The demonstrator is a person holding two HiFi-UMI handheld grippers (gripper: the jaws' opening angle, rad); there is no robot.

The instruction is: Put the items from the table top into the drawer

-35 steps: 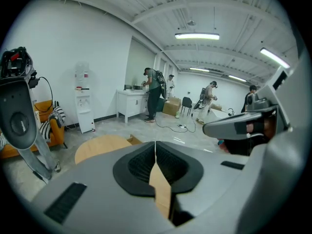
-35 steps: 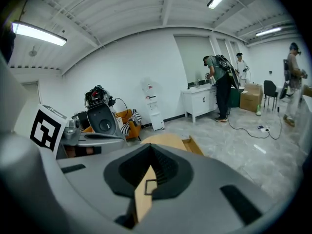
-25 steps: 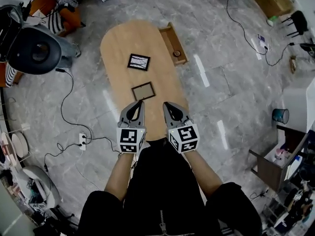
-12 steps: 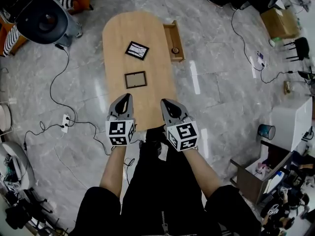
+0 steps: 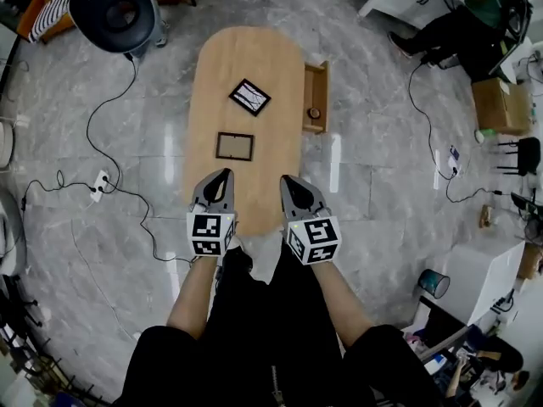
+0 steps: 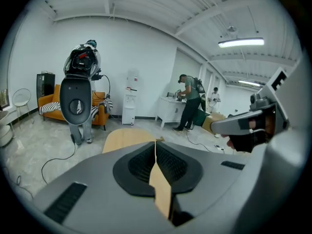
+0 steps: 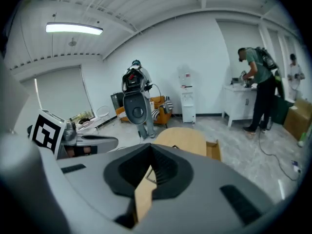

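Note:
Two picture frames lie on the oval wooden table point(image 5: 254, 58): a black one point(image 5: 249, 97) further off and a brown one point(image 5: 234, 146) nearer me. The open drawer point(image 5: 316, 75) sticks out of the table's right side with a small round thing point(image 5: 314, 113) in it. My left gripper point(image 5: 226, 175) and right gripper point(image 5: 289, 180) hover side by side over the table's near end, short of the brown frame. Both are shut and hold nothing. The jaws meet at the tip in the left gripper view point(image 6: 156, 143) and in the right gripper view point(image 7: 149, 147).
A black round-headed machine point(image 5: 119, 11) stands beyond the table's far left, in front of an orange sofa. Cables point(image 5: 110, 185) trail over the marble floor on the left and right. A person point(image 5: 458, 24) is at a white desk at the far right, near a cardboard box point(image 5: 501, 104).
The head view has swung, so the table now sits further right in the picture. Both grippers stay shut over the table's near end and have rolled a little.

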